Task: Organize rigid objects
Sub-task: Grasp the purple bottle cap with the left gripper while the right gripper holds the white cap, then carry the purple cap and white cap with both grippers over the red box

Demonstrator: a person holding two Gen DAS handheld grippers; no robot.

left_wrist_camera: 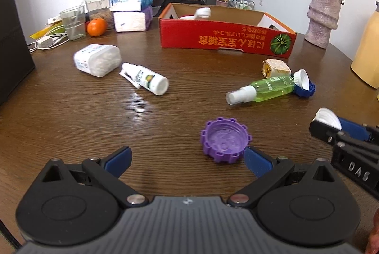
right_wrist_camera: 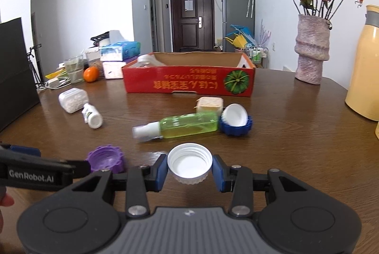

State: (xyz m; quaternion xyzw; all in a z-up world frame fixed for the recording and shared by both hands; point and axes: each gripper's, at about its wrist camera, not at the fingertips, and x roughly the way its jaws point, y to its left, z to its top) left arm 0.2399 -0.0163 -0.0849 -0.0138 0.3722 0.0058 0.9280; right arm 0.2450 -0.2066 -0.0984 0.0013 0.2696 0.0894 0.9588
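Through the left wrist camera, our left gripper (left_wrist_camera: 187,159) hangs low over the surface (left_wrist_camera: 71,116) with its fingers spread wide and holding nothing; the purple cap (left_wrist_camera: 223,143) sits open side up just by the right finger, probably the next pick. Beyond lie the white bottle (left_wrist_camera: 146,78), the green spray bottle (left_wrist_camera: 263,88) and the red box (left_wrist_camera: 225,37). Through the right wrist camera, our right gripper (right_wrist_camera: 189,168) has its fingers closed on the white cap (right_wrist_camera: 189,162), held clear of the surface, likely bound for that box.
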